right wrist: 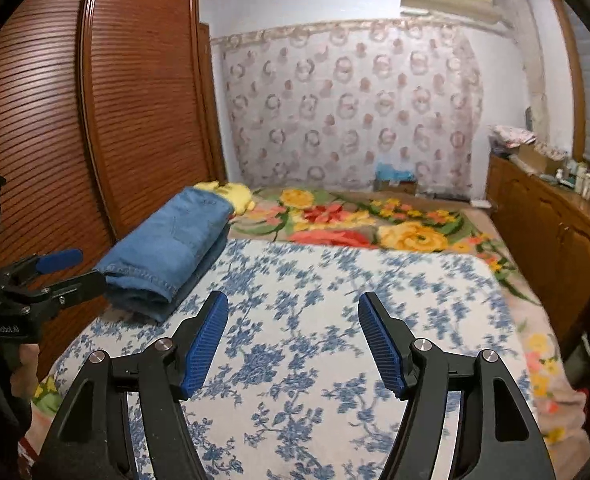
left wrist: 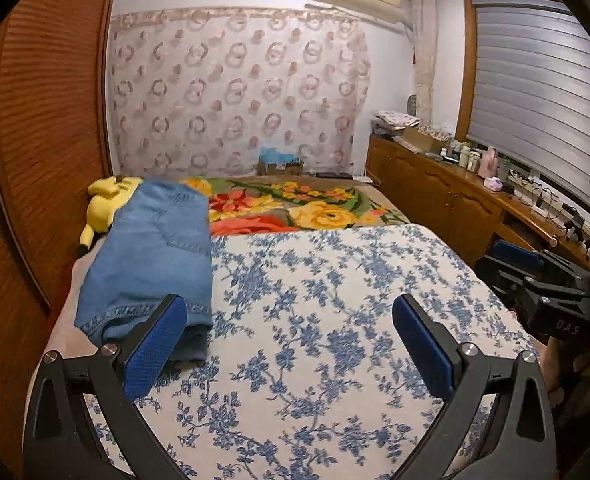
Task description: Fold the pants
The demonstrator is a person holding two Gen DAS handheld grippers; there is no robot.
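The blue denim pants (left wrist: pixel 151 256) lie folded in a thick stack at the left edge of the bed, on the blue-flowered cover (left wrist: pixel 335 320). They also show in the right wrist view (right wrist: pixel 167 252). My left gripper (left wrist: pixel 289 304) is open and empty, its left pad just in front of the pants' near hem. My right gripper (right wrist: pixel 293 300) is open and empty above the flowered cover, to the right of the pants. Each gripper shows in the other's view: the right one (left wrist: pixel 535 272), the left one (right wrist: pixel 67 272).
A wooden slatted wardrobe (right wrist: pixel 95 120) stands close along the bed's left side. A yellow plush toy (left wrist: pixel 107 204) lies behind the pants. A bright floral blanket (left wrist: pixel 303 208) covers the far bed. A wooden cabinet (left wrist: pixel 455 196) with bottles runs along the right.
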